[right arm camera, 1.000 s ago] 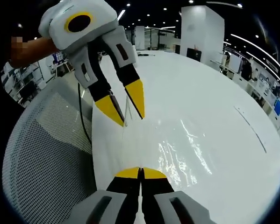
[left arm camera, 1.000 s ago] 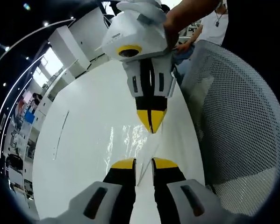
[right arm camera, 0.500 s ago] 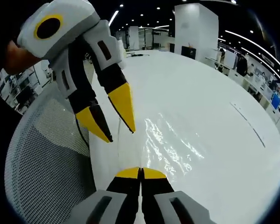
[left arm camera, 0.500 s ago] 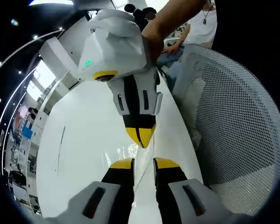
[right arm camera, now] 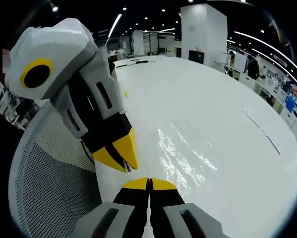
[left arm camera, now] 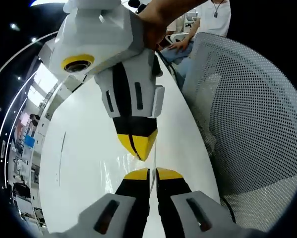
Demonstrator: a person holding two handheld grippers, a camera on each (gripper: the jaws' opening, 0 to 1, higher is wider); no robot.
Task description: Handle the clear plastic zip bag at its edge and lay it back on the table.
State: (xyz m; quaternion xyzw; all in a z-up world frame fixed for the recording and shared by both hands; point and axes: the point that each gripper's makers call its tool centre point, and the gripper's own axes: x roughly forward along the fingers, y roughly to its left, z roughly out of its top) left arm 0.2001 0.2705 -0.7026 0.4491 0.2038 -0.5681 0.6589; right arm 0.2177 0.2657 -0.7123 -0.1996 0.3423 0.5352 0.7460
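The clear plastic zip bag (right arm camera: pixel 188 158) lies glinting on the white table (right arm camera: pixel 212 99), with its near edge at the table's side. My right gripper (right arm camera: pixel 149 184) is shut on that edge. My left gripper (right arm camera: pixel 122 159) comes in from the left, its yellow tips closed together just beyond the right one's tips. In the left gripper view my left gripper (left arm camera: pixel 152 174) is shut on the bag (left arm camera: pixel 116 167) edge, and the right gripper (left arm camera: pixel 138 147) points down at it from above, nearly tip to tip. Most of the bag's outline is hard to make out.
A white mesh chair back (left arm camera: pixel 247 124) stands close along the table (left arm camera: pixel 84 148) edge, and it also rises at the left as the chair back (right arm camera: pixel 49 173). A person's hand (left arm camera: pixel 163 22) holds the right gripper. Another person (left arm camera: pixel 212 15) sits further back.
My left gripper's jaws have closed from open onto the bag's edge. The two grippers have drawn closer, now almost tip to tip. The right gripper stays shut.
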